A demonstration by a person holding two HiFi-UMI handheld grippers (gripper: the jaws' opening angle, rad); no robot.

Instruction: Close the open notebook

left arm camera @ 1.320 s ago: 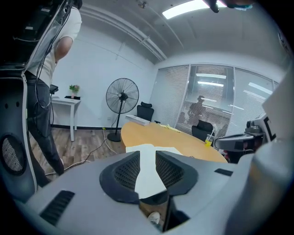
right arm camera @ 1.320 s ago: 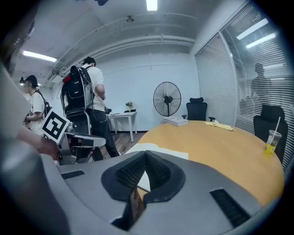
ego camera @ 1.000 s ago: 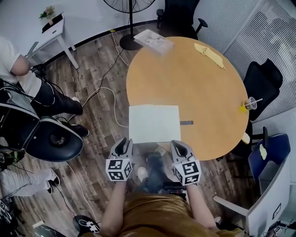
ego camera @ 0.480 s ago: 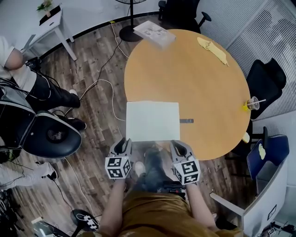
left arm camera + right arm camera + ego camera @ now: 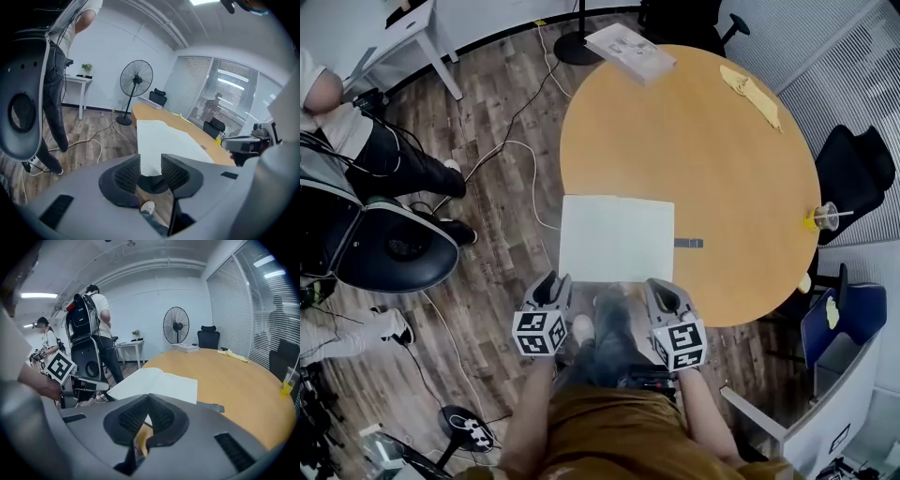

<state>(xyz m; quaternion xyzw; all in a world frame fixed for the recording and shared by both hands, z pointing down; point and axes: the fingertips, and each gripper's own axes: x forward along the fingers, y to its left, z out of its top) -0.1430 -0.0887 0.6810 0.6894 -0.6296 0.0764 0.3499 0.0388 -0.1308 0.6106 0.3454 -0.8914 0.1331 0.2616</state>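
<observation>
Head view: one open notebook point(image 5: 616, 238) on one table point(image 5: 703, 141).

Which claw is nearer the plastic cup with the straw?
Right. The right claw is at the notebook's near right corner, on the plastic cup's side; the left claw is at its near left corner, farther away.

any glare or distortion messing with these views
Head view: fisheye bends the room around the round orange wooden table; the open white notebook is washed out to blank white. Left gripper view: black vignette in the corners. Right gripper view: the ceiling light strip flares.
</observation>
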